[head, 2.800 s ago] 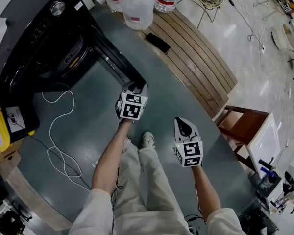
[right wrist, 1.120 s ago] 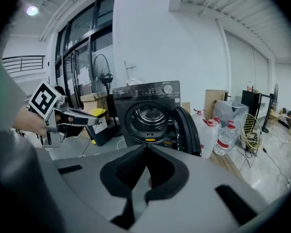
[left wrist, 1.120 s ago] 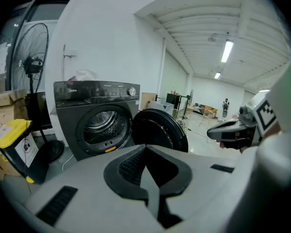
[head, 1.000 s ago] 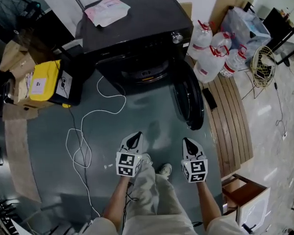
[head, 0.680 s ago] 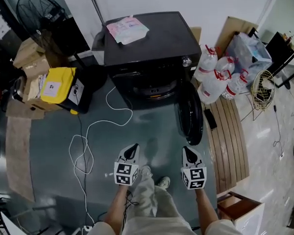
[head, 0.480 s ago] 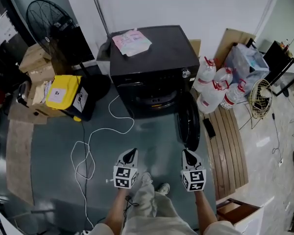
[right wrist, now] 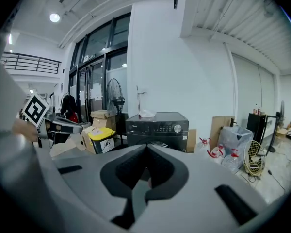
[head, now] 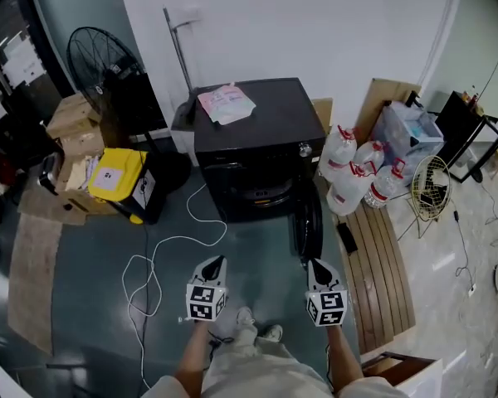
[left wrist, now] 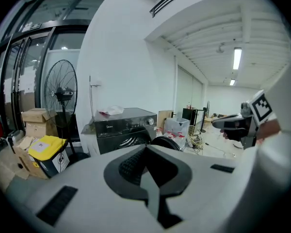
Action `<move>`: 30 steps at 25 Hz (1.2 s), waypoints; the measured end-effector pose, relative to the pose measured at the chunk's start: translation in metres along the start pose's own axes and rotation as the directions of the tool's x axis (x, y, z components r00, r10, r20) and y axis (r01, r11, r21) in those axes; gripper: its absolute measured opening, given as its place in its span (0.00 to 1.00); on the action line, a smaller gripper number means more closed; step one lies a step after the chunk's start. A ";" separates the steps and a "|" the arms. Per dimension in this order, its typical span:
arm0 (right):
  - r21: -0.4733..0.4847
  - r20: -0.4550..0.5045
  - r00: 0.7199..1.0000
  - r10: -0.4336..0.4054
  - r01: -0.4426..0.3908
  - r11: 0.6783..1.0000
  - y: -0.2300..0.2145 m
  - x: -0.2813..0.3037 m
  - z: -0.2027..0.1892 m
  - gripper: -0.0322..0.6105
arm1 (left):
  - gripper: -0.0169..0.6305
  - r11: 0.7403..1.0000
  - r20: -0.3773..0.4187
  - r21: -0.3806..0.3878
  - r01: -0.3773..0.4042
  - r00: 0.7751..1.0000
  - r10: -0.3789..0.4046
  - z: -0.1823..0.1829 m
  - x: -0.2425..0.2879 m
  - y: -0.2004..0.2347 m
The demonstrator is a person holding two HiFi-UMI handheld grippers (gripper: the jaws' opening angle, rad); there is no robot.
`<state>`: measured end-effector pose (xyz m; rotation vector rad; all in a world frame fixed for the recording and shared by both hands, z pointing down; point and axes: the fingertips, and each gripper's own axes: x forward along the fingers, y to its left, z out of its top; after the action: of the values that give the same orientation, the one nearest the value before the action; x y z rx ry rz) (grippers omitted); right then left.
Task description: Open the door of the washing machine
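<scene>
The black washing machine [head: 253, 143] stands against the white wall, its round door [head: 307, 226] swung open to the right of the drum opening. Both grippers hang over the green floor well in front of it and touch nothing. My left gripper [head: 218, 260] is shut and empty, and so is my right gripper [head: 314, 264]. In the left gripper view the shut jaws [left wrist: 145, 147] point at the machine [left wrist: 121, 127], with the door [left wrist: 166, 142] beside it. The right gripper view shows its shut jaws [right wrist: 146, 147] below the machine [right wrist: 157, 126].
A pink-white bag [head: 224, 104] lies on the machine. Water bottles [head: 357, 177] and a slatted wooden platform [head: 382, 280] are to its right. To its left are a fan [head: 100, 65], a yellow box [head: 116, 177] and cardboard boxes [head: 70, 127]. A white cable [head: 162, 255] trails across the floor.
Both grippers have risen and drawn back from the machine, staying shut. The view now takes in more of the room. The door has stayed open.
</scene>
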<state>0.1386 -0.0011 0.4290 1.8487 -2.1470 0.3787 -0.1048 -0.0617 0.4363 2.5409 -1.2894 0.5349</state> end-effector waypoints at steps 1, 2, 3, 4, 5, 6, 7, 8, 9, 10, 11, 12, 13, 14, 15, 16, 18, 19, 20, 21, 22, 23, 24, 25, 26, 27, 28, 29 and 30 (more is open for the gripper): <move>-0.001 0.006 1.000 -0.002 0.002 1.000 -0.002 -0.005 0.004 0.05 | 0.04 1.000 0.008 -0.003 -0.007 1.000 0.007 0.005 -0.004 0.000; -0.004 0.011 1.000 -0.004 0.005 1.000 -0.003 -0.010 0.007 0.05 | 0.04 1.000 0.015 -0.006 -0.012 1.000 0.012 0.009 -0.008 0.000; -0.006 0.015 1.000 -0.006 0.007 1.000 -0.004 -0.016 0.009 0.05 | 0.04 1.000 0.020 -0.006 -0.016 1.000 0.016 0.012 -0.013 -0.002; -0.007 0.018 1.000 -0.009 0.009 1.000 -0.004 -0.021 0.011 0.05 | 0.04 1.000 0.024 -0.004 -0.018 1.000 0.019 0.014 -0.018 -0.003; -0.007 0.021 1.000 -0.011 0.011 1.000 -0.005 -0.025 0.011 0.05 | 0.04 1.000 0.028 0.000 -0.021 0.999 0.021 0.016 -0.022 -0.005; -0.008 0.024 1.000 -0.013 0.013 1.000 -0.006 -0.029 0.012 0.05 | 0.04 1.000 0.031 0.005 -0.023 0.999 0.023 0.017 -0.025 -0.007; -0.011 0.027 1.000 -0.014 0.015 1.000 -0.008 -0.033 0.014 0.05 | 0.04 1.000 0.034 0.008 -0.026 0.999 0.026 0.019 -0.028 -0.009; -0.013 0.030 0.999 -0.016 0.017 1.000 -0.010 -0.036 0.015 0.05 | 0.04 1.000 0.036 0.010 -0.029 0.999 0.029 0.021 -0.030 -0.011; -0.013 0.033 0.999 -0.019 0.019 1.000 -0.011 -0.039 0.015 0.05 | 0.04 0.999 0.038 0.011 -0.032 0.999 0.031 0.022 -0.033 -0.013; -0.010 0.035 0.999 -0.022 0.022 1.000 -0.012 -0.042 0.015 0.05 | 0.04 0.999 0.040 0.012 -0.034 0.999 0.033 0.023 -0.036 -0.015; -0.006 0.038 0.999 -0.024 0.025 1.000 -0.012 -0.045 0.014 0.05 | 0.04 0.999 0.043 0.011 -0.036 0.998 0.035 0.023 -0.039 -0.016; -0.003 0.039 0.999 -0.027 0.027 1.000 -0.012 -0.049 0.012 0.05 | 0.04 0.999 0.046 0.009 -0.037 0.998 0.037 0.023 -0.042 -0.018; -0.001 0.039 0.999 -0.030 0.030 1.000 -0.013 -0.052 0.010 0.05 | 0.04 0.999 0.050 0.007 -0.038 0.998 0.037 0.022 -0.044 -0.020; 0.001 0.039 0.999 -0.032 0.032 0.999 -0.014 -0.055 0.008 0.05 | 0.04 0.999 0.053 0.006 -0.038 0.998 0.038 0.022 -0.045 -0.021; 0.003 0.040 0.999 -0.033 0.033 0.999 -0.015 -0.057 0.007 0.05 | 0.04 0.999 0.055 0.006 -0.038 0.998 0.038 0.022 -0.045 -0.023; 0.004 0.040 0.999 -0.035 0.035 0.999 -0.016 -0.060 0.006 0.05 | 0.04 0.999 0.056 0.007 -0.039 0.998 0.038 0.023 -0.045 -0.025; 0.008 0.041 0.999 -0.037 0.036 0.999 -0.018 -0.066 0.003 0.05 | 0.04 0.999 0.060 0.009 -0.041 0.997 0.040 0.023 -0.047 -0.029; 0.009 0.042 0.998 -0.037 0.036 0.999 -0.018 -0.068 0.003 0.05 | 0.04 0.999 0.063 0.009 -0.044 0.997 0.043 0.024 -0.049 -0.030; 0.009 0.044 0.998 -0.037 0.036 0.999 -0.019 -0.069 0.003 0.05 | 0.04 0.999 0.066 0.009 -0.047 0.997 0.046 0.025 -0.050 -0.030; 0.009 0.045 0.998 -0.036 0.036 0.999 -0.019 -0.069 0.002 0.05 | 0.04 0.999 0.069 0.009 -0.050 0.996 0.049 0.025 -0.051 -0.031; 0.008 0.045 0.998 -0.036 0.036 0.999 -0.020 -0.070 0.002 0.05 | 0.04 0.999 0.071 0.007 -0.052 0.996 0.051 0.026 -0.051 -0.031; 0.007 0.045 0.998 -0.036 0.035 0.999 -0.021 -0.071 0.001 0.05 | 0.04 0.999 0.074 0.005 -0.054 0.996 0.053 0.026 -0.051 -0.032; 0.006 0.044 0.998 -0.034 0.034 0.999 -0.020 -0.071 0.001 0.05 | 0.04 0.998 0.076 0.002 -0.055 0.996 0.055 0.026 -0.052 -0.033; 0.005 0.044 0.998 -0.033 0.033 0.999 -0.019 -0.071 0.001 0.05 | 0.04 0.998 0.076 0.000 -0.056 0.996 0.056 0.025 -0.053 -0.033; 0.004 0.044 0.999 -0.032 0.032 0.999 -0.017 -0.071 0.000 0.05 | 0.04 0.998 0.076 -0.002 -0.058 0.995 0.058 0.024 -0.054 -0.033; 0.003 0.043 0.999 -0.031 0.031 1.000 -0.016 -0.072 -0.001 0.05 | 0.04 0.998 0.075 -0.003 -0.059 0.995 0.059 0.023 -0.055 -0.033; 0.003 0.042 0.999 -0.031 0.031 1.000 -0.015 -0.072 -0.001 0.05 | 0.04 0.998 0.075 -0.005 -0.060 0.995 0.060 0.022 -0.055 -0.033; 0.003 0.041 0.999 -0.030 0.030 1.000 -0.015 -0.073 -0.002 0.05 | 0.04 0.998 0.076 -0.006 -0.061 0.995 0.061 0.022 -0.056 -0.033; 0.002 0.041 0.999 -0.029 0.029 1.000 -0.015 -0.073 -0.002 0.05 | 0.04 0.998 0.077 -0.008 -0.062 0.995 0.063 0.023 -0.056 -0.034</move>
<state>0.1641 0.0644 0.4036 1.9029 -2.1442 0.3391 -0.1034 -0.0099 0.3904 2.5471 -1.3987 0.4496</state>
